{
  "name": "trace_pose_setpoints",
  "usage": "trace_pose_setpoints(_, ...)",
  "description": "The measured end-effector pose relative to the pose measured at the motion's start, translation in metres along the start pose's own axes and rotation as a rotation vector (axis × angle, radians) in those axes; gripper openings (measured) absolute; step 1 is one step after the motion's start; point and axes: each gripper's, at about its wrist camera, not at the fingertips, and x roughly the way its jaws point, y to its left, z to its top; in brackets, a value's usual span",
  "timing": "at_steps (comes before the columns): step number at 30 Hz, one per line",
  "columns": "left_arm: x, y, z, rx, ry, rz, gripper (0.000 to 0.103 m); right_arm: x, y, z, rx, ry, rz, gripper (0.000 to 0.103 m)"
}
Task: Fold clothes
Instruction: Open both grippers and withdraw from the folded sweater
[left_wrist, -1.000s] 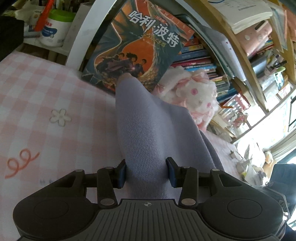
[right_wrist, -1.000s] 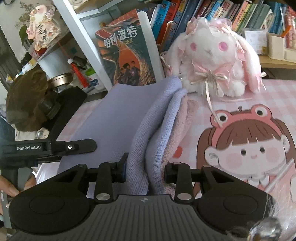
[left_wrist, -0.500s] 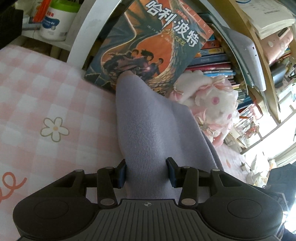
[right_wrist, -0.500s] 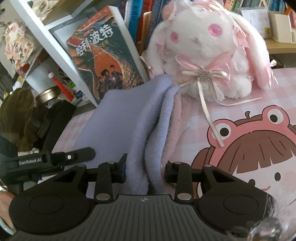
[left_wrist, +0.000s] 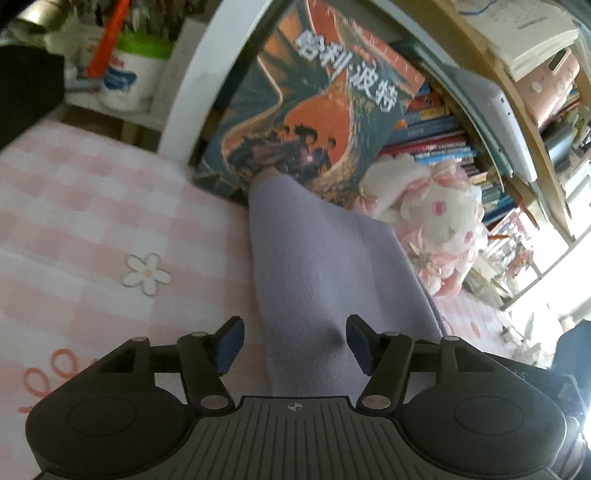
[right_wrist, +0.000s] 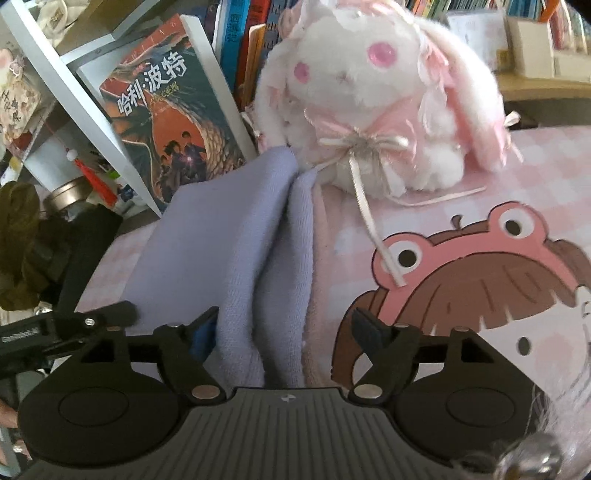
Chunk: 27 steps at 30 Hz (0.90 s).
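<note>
STEP: release after a fold, judged | left tool (left_wrist: 293, 345) and right tool (right_wrist: 282, 332): jaws just opened, pads off the lavender knit garment (left_wrist: 314, 266) between them | garment folded along worktop's back edge, against book (left_wrist: 314, 96) and plush rabbit (right_wrist: 373, 96) | NEXT: withdraw, regrip for another fold | SURFACE: pink checked cloth (left_wrist: 92, 206); bookshelves behind.
</note>
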Motion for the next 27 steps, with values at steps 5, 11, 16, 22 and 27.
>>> trace_pose_setpoints(5, -0.023, -0.011, -0.016, 0.077, -0.045, 0.048, 0.072, -0.025, 0.009, -0.006, -0.025, -0.072, -0.075, 0.082)
trace_pose_setpoints(11, -0.042, -0.030, -0.046, 0.192, -0.104, 0.155, 0.081, -0.052, 0.025, -0.031, -0.076, -0.150, -0.177, 0.088)
trace_pose_setpoints(16, -0.049, -0.045, -0.071, 0.302, -0.122, 0.267, 0.093, -0.063, 0.034, -0.056, -0.100, -0.157, -0.240, 0.095)
trace_pose_setpoints(22, -0.054, -0.056, -0.094, 0.352, -0.088, 0.333, 0.096, -0.073, 0.046, -0.083, -0.151, -0.163, -0.299, 0.099)
trace_pose_setpoints(27, -0.057, -0.056, -0.108, 0.357, -0.075, 0.358, 0.100, -0.080, 0.050, -0.100, -0.172, -0.162, -0.329, 0.103)
